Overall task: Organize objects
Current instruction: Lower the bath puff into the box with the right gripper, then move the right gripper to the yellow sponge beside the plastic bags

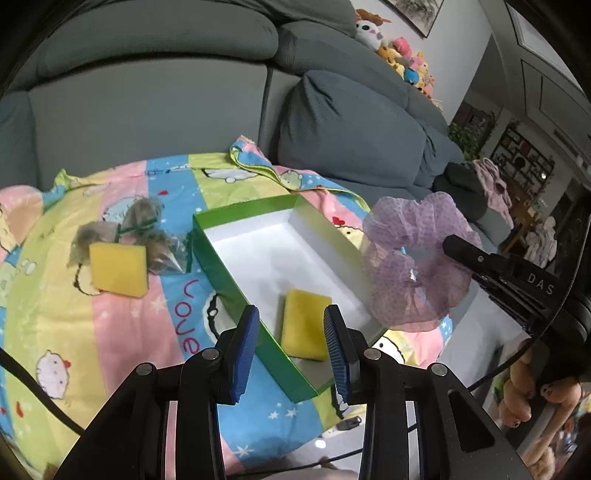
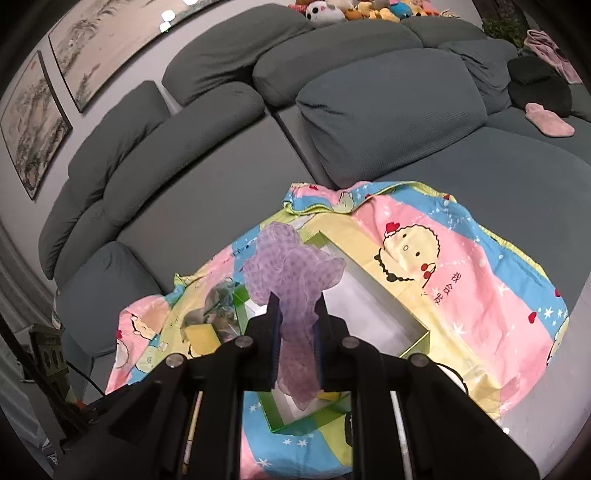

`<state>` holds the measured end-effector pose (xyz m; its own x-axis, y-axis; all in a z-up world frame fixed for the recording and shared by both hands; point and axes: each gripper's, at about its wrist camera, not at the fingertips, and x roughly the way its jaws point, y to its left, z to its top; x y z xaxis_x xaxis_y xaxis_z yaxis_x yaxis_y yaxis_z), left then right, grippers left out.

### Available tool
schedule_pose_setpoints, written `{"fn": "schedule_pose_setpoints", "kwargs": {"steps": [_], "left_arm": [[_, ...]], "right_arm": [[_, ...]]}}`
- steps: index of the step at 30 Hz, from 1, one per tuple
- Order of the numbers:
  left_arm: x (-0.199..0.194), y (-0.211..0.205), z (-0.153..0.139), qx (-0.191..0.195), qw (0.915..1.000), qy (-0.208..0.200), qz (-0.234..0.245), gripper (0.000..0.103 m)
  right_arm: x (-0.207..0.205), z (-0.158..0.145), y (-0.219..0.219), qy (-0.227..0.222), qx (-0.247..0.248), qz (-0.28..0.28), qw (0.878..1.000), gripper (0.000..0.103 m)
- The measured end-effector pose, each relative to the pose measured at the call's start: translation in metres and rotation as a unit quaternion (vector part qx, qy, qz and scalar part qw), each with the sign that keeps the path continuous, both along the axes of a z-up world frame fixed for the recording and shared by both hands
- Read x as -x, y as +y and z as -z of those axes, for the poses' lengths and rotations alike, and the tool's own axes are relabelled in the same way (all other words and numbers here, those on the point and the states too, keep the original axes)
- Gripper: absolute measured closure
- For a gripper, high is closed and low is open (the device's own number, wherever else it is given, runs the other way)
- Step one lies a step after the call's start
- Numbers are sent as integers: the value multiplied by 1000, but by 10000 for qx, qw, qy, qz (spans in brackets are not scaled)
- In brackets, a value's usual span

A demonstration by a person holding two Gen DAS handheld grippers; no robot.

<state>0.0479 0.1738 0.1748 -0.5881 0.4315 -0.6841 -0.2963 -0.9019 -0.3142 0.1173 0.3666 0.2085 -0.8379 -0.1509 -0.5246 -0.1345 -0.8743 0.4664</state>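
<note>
1. Left wrist view: our left gripper (image 1: 291, 325) hangs with its jaws spread apart and nothing between them, right over the near wall of the green box (image 1: 236, 273).
2. Same view: the box sits lidless on a cartoon-print blanket (image 1: 110, 317) spread over a grey sofa (image 1: 147, 122). Its white floor carries one yellow sponge (image 1: 306, 324), lying in the near corner, seen between our blue pads (image 1: 246, 347).
3. Same view: a second yellow sponge (image 1: 119, 268) lies on the blanket left of the box, touching a grey-brown bow hair tie (image 1: 129, 236) with green ribbon.
4. Same view: at right, our right gripper (image 1: 458, 245) carries a purple dotted scrunchie (image 1: 413, 258) in the air, just beside the box's right wall. Its jaws are hidden by the fabric here.
5. Right wrist view: the right gripper (image 2: 297, 314) has its jaws clamped on the scrunchie (image 2: 291, 266), which puffs out above the fingertips and trails down between them.
6. Same view: below it we see the open green box (image 2: 413, 343); the loose sponge (image 2: 201, 338) and the bow (image 2: 218, 299) lie to its left on the blanket (image 2: 461, 280).
7. Same view: plush toys (image 2: 351, 9) line the top of the sofa back (image 2: 388, 96).
</note>
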Motion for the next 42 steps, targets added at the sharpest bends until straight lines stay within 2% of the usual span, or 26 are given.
{"fn": "schedule_pose_setpoints", "kwargs": {"steps": [10, 14, 17, 20, 23, 25, 28, 31, 33, 35, 39, 42], "left_arm": [[23, -30, 17, 15, 9999, 113, 0, 67], [31, -58, 33, -279, 9993, -124, -226, 67], [38, -76, 38, -382, 9983, -256, -356, 67], [40, -94, 40, -514, 9964, -363, -572, 67], [36, -113, 42, -738, 9939, -462, -672, 67], [34, -125, 41, -693, 9936, -430, -779, 58], [30, -150, 41, -710, 9911, -326, -1079, 46], [29, -175, 46, -788, 9872, -360, -1340, 40], [30, -192, 52, -834, 9827, -427, -1596, 39], [33, -208, 59, -868, 9774, -528, -1855, 39], [39, -231, 70, -960, 9714, -712, -2051, 39], [44, -236, 72, -796, 9691, -697, -2230, 39]], "right_arm": [[51, 38, -24, -447, 84, -54, 9990, 86], [72, 52, -29, -593, 173, 7, 9981, 86], [84, 62, -26, -870, 165, 290, 9956, 73], [91, 73, -21, -1026, 154, 484, 9934, 70], [94, 80, -15, -1159, 185, 757, 9902, 47], [93, 82, -13, -1230, 110, 1046, 9868, 46], [93, 71, -24, -1122, -312, 1222, 9857, 47], [100, 52, -60, -896, -990, 959, 9864, 46], [111, 45, -90, -742, -1445, 657, 9845, 41], [122, 41, -128, -559, -1754, 169, 9828, 42], [149, 54, -186, -684, -1505, -912, 9820, 42], [165, 74, -211, -893, -1356, -1333, 9777, 42]]}}
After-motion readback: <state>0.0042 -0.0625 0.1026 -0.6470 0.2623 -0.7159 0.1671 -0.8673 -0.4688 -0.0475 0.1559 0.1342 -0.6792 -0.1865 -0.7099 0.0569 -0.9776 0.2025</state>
